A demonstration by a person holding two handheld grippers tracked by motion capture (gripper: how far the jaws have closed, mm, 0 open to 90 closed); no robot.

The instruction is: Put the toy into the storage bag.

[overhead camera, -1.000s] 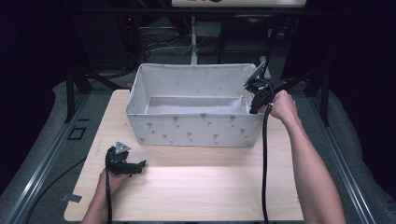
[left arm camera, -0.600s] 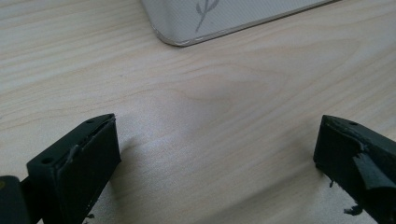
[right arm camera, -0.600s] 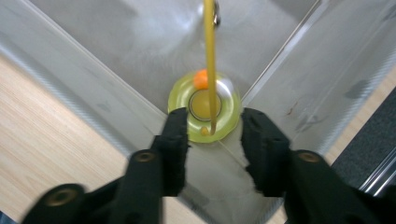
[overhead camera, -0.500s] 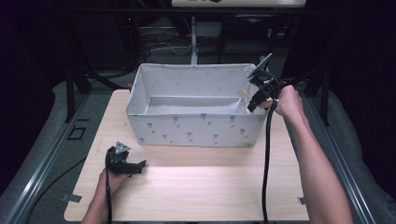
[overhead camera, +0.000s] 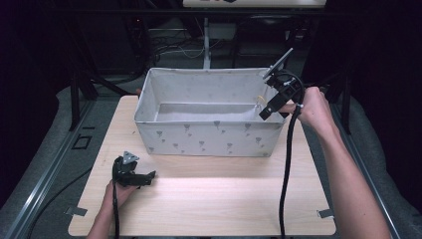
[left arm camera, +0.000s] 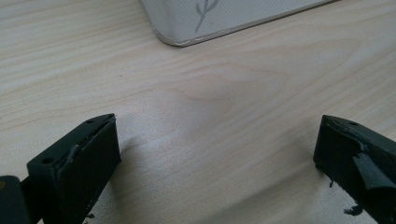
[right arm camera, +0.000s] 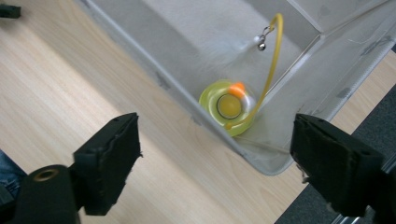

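A grey fabric bin [overhead camera: 199, 140] with a small leaf print stands at the back of the wooden table [overhead camera: 209, 204]. In its near right corner lies a round yellow toy [right arm camera: 229, 107] with an orange ball, a curved yellow wire [right arm camera: 273, 56], a small bell and a white feather. My right gripper [overhead camera: 263, 112] hangs above that corner, pointing down at the toy. Its jaws have just been opening and stand open with nothing between them [right arm camera: 217, 128]. My left gripper [overhead camera: 148, 178] rests on the table at the front left, open and empty [left arm camera: 217, 140].
The bin's rounded corner [left arm camera: 224, 14] lies just ahead of the left gripper. Black cables [overhead camera: 286, 174] trail from both grippers across the table. Dark frame legs and wiring stand behind the table, and grey floor flanks it.
The right gripper has lifted up and away from the bin's right corner, and its jaws have spread. The left gripper has stayed put.
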